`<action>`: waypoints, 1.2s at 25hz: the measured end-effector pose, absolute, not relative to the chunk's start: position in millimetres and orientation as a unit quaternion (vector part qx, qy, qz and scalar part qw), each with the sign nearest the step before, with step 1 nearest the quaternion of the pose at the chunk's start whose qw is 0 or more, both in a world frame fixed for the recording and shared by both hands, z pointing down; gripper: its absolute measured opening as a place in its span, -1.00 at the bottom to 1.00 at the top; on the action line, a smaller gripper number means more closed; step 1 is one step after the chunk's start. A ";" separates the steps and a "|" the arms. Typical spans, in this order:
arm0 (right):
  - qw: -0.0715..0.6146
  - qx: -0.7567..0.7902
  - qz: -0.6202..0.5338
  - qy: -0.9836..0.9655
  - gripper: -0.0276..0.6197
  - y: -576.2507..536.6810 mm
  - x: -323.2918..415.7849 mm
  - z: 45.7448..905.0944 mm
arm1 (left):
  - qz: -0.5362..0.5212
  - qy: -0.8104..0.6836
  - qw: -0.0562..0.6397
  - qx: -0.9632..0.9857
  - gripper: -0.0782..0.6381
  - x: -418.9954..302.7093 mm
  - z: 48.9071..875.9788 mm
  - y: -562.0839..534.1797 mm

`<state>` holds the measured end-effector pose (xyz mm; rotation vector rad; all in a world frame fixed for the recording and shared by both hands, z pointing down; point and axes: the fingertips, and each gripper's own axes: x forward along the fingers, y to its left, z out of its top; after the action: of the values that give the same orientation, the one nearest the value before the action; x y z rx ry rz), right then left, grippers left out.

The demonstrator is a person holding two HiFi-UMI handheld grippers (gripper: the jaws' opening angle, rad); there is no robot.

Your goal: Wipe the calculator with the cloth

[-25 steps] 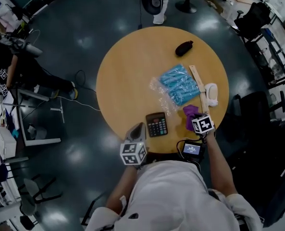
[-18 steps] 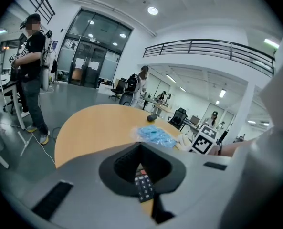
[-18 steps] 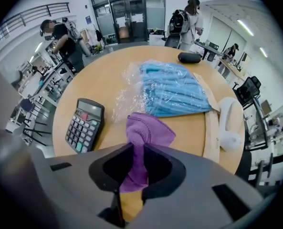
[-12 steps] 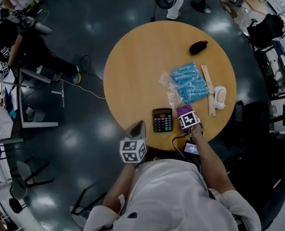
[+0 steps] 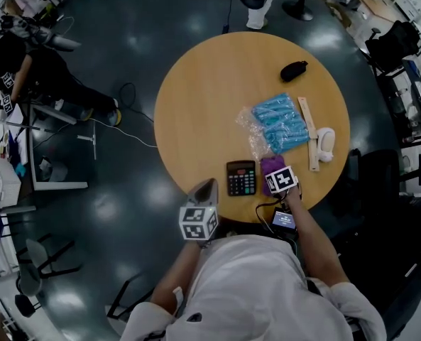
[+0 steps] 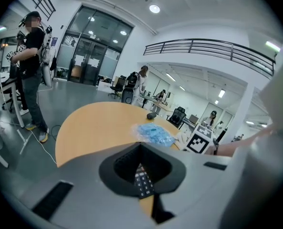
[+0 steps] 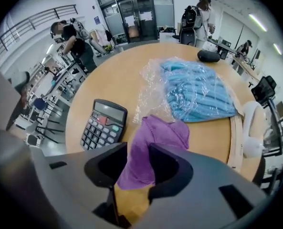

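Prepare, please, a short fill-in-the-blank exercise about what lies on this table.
1. The cloth beside the calculator is ____ in colour.
2. The table is ____ in shape.
3. In the head view, the calculator lies to the cloth's ____.
Missing words: purple; round; left.

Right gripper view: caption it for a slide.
Right gripper, jaws just opened, straddles the purple cloth beside the calculator on the table.

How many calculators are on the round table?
1. The calculator lies near the front edge of the table, just left of the purple cloth. No other shows.
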<state>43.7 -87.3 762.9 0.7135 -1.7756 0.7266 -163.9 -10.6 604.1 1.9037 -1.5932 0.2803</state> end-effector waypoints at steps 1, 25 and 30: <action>0.507 0.298 0.306 -0.749 -0.44 -86.9 41.8 754.8 | 0.108 -0.605 0.314 0.724 -0.76 -162.7 603.2 -11.7; 0.031 0.487 0.018 -0.872 -0.81 -45.9 89.2 429.2 | 0.006 -0.634 0.149 0.758 -0.76 -121.5 466.3 -25.9; 0.031 0.485 0.068 -0.871 -0.86 -45.0 88.1 452.3 | 0.018 -0.631 0.155 0.760 -0.76 -117.0 476.2 -19.8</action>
<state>88.1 -45.0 452.3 1.4941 -2.6834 0.2110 -117.0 -19.8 476.2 2.1770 -1.8078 0.0508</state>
